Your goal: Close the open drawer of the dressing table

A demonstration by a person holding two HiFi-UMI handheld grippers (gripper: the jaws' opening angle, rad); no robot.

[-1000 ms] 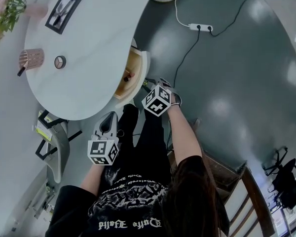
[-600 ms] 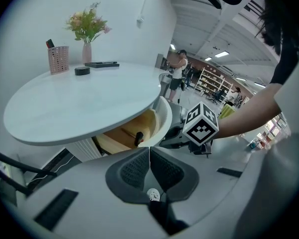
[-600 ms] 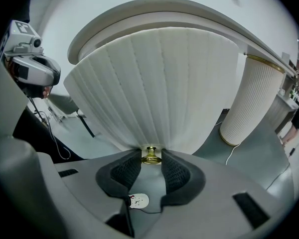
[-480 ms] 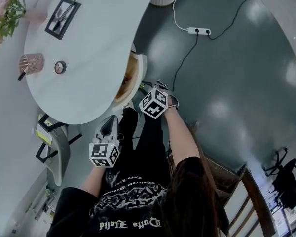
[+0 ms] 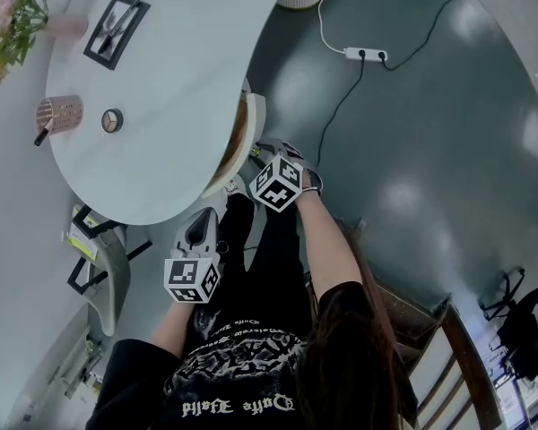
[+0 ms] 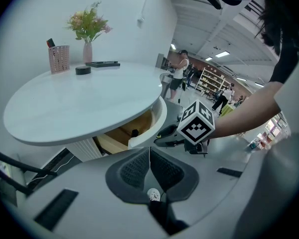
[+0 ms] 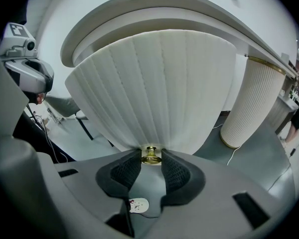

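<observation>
Closing stroke in hand. Dressing table surface [image 5: 161, 70] occupies the left of the head view. Left gripper [image 6: 149, 156] hangs below the surface edge, jaws clenched together on nothing, apart from the drawer. Drawer [image 5: 248, 131] stands partly open, its wooden interior showing under the surface rim. Right gripper [image 7: 151, 160] is at the ribbed drawer front, jaws grasping the brass knob [image 7: 150, 153] from both sides. Next move, as judged: push straight along the drawer's travel until the front seats flush under the surface. Keep the push square to avoid binding, then release the knob.
</observation>
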